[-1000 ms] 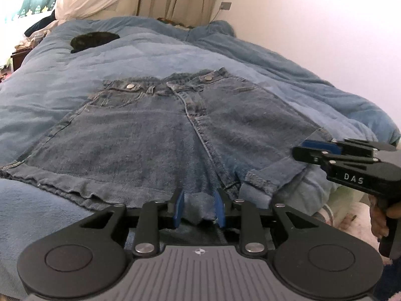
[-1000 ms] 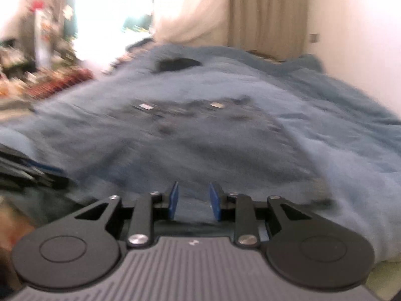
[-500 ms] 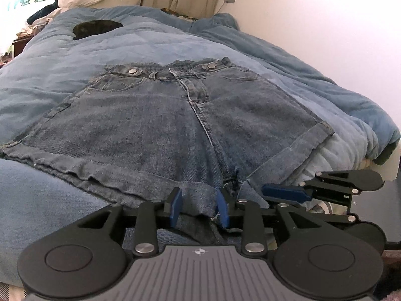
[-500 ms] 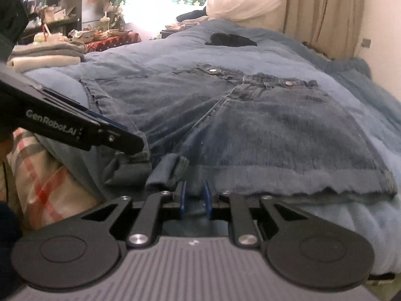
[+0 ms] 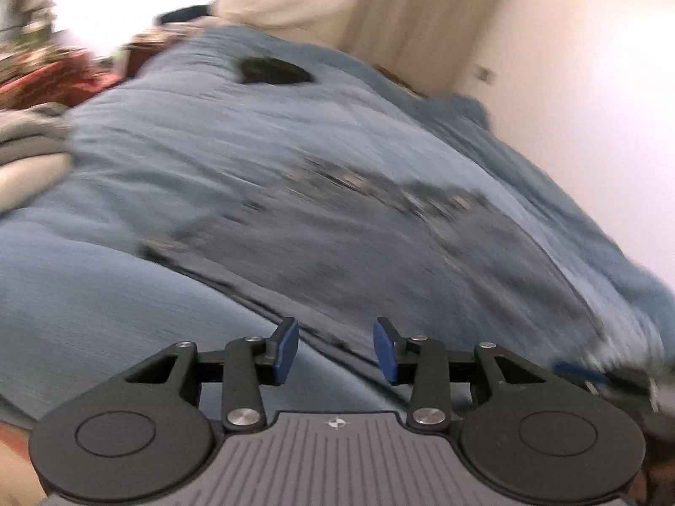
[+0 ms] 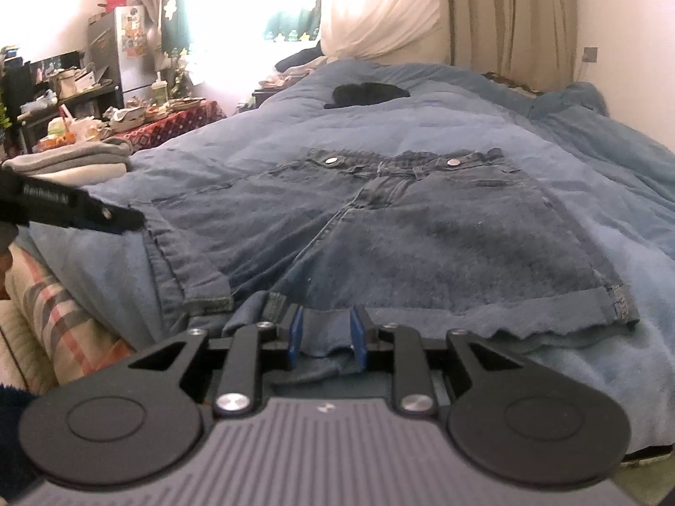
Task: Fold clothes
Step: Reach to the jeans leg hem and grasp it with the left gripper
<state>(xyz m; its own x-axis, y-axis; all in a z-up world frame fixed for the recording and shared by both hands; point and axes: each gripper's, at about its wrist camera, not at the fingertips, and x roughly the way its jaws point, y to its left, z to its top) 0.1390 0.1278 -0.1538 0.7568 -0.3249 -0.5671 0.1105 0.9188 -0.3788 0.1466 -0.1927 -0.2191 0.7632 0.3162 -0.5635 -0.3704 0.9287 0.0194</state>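
Blue denim shorts [image 6: 400, 232] lie flat on a blue duvet [image 6: 464, 118], waistband at the far end, hems toward me. My right gripper [image 6: 325, 333] is open, its blue pads on either side of the near hem at the crotch. My left gripper [image 5: 333, 350] is open and empty over the duvet at the left hem of the shorts [image 5: 379, 253]; that view is motion-blurred. The left gripper also shows in the right wrist view [image 6: 122, 217] at the shorts' left edge. The right gripper shows blurred at the lower right of the left wrist view [image 5: 599, 379].
A black garment [image 6: 367, 95] lies far up the bed. Folded grey and cream clothes [image 6: 71, 162] sit at the bed's left side. A plaid blanket [image 6: 50, 308] hangs at the near left. A cluttered table [image 6: 139, 120] stands beyond. A wall runs along the right.
My left gripper swung left from the crotch hem to the shorts' left edge and opened wider. My right gripper moved to the middle hem and opened from nearly closed.
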